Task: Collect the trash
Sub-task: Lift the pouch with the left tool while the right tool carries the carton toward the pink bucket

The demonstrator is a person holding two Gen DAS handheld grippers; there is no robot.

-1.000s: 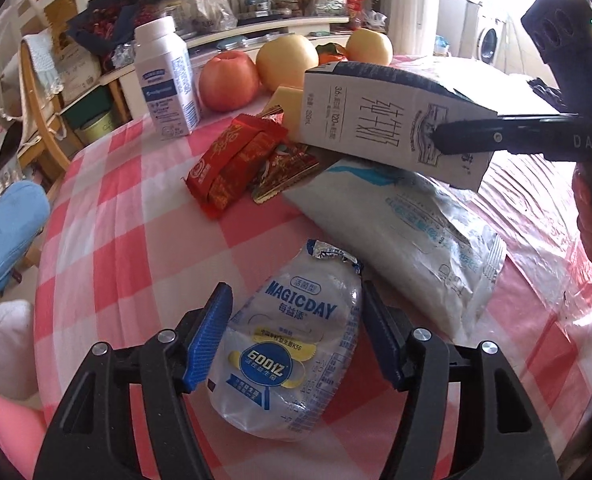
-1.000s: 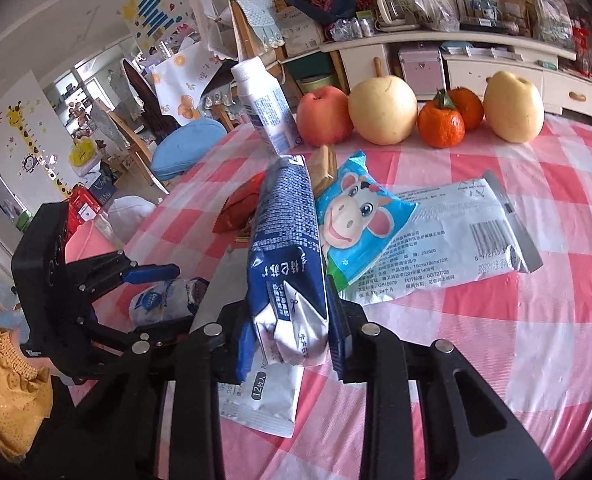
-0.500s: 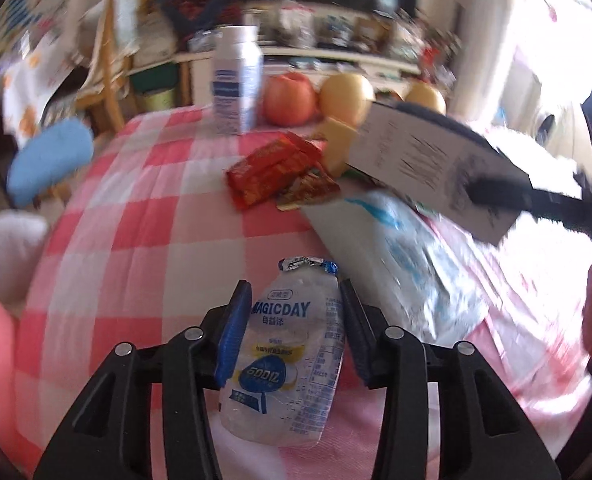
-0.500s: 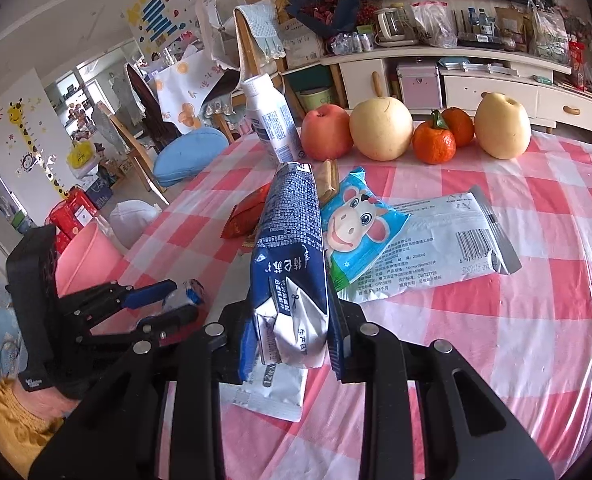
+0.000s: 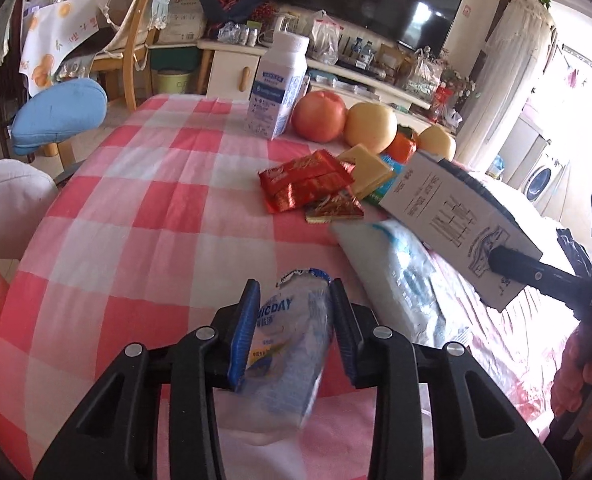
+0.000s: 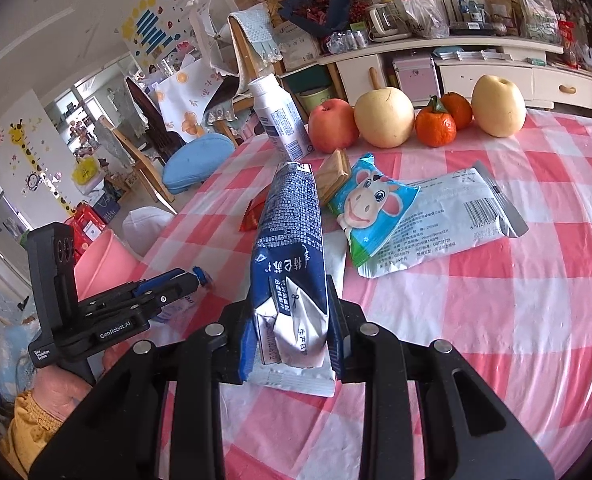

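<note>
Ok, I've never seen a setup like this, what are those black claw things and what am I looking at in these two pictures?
No robot here: a person holds a two-finger gripper in each hand, each with a camera looking along its fingers. One picture is from the left gripper, whose jaws have just been closing on a clear pouch. The other is from the right gripper, shut on a blue carton. On the checked table lie wrappers, a white bottle and fruit.

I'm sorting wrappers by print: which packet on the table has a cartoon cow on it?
The small blue cow packet, lying between the sandwich biscuit and the large white barcoded bag, partly overlapping that bag. The other wrappers show only text or red print.
</note>
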